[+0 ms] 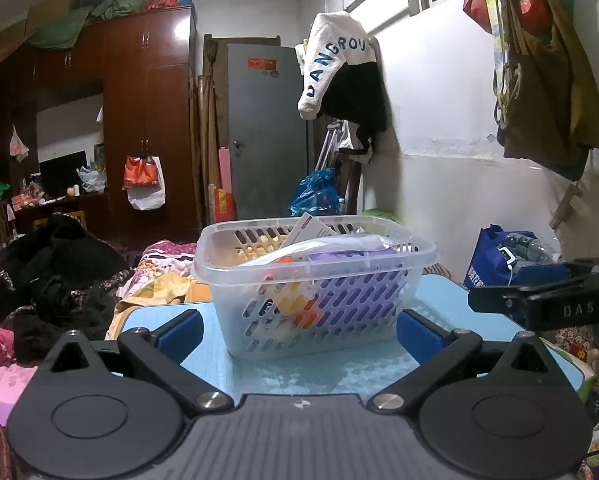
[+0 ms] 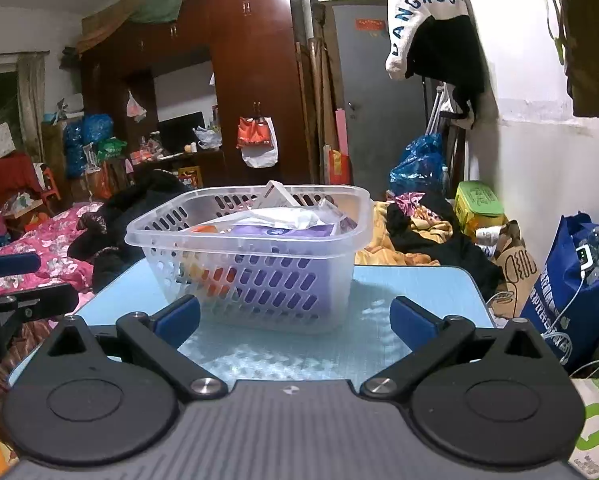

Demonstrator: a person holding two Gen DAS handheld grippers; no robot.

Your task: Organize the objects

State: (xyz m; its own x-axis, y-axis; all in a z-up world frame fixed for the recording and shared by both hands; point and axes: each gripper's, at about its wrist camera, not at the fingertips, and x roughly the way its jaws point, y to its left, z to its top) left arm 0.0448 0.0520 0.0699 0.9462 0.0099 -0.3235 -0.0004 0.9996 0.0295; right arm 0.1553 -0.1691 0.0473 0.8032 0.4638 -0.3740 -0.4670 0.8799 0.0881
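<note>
Clear slotted basket [image 1: 315, 280] stood on the blue worktop [image 1: 319, 372], already loaded with a purple pack [image 2: 275, 232], a white card and orange items. Left tongs [image 1: 299, 334] and right tongs [image 2: 295, 320] both gaped wide, empty, just short of the basket, likely because little remained outside it.

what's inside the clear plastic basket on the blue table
The basket holds a purple packet, crumpled white plastic, a white card sticking up at the back, and orange and yellow items low down. What lies beneath them is covered.
</note>
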